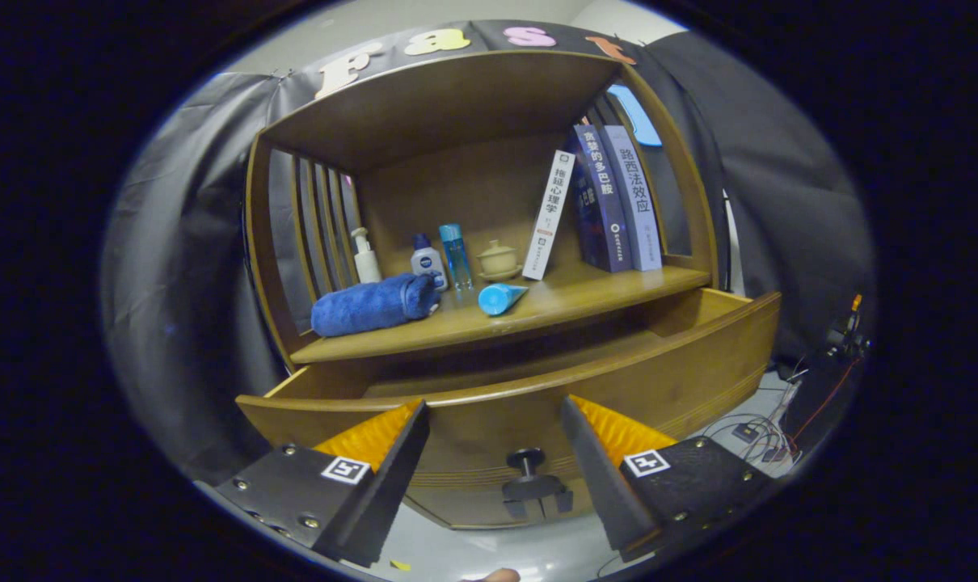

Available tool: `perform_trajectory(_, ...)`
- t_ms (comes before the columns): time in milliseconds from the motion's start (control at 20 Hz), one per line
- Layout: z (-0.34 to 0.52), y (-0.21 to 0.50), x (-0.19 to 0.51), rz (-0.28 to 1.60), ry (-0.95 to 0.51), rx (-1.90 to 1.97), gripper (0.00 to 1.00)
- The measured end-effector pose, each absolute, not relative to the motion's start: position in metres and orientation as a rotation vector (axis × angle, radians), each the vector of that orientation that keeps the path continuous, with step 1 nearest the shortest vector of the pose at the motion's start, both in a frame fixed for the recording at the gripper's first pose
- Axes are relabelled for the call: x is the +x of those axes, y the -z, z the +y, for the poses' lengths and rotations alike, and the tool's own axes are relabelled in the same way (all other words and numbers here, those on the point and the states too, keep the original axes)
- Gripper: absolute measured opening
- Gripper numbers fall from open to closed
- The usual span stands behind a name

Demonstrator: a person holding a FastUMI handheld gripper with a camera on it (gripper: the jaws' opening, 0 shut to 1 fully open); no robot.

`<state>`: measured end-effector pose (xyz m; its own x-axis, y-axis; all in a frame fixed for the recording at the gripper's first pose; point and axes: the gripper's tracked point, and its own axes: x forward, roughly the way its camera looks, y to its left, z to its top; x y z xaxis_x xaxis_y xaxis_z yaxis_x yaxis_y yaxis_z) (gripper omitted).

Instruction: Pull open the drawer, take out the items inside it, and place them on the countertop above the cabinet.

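Your gripper is level, fingers spread wide and empty, just before the pulled-out drawer, knob between them.

Drawer interior concealed; several items partly obscured.

The drawer stands pulled out, but its front panel hides whatever lies inside. The rolled towel covers the foot of 1 bottle. The fingertip below is cut off.
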<state>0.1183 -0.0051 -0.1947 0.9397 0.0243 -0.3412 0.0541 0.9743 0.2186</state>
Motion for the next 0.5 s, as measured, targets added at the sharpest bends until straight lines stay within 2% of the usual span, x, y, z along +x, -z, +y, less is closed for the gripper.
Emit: perform_trajectory(500, 0.000, 0.206, 0.183, 0.338, 0.022, 0.229, 0.98)
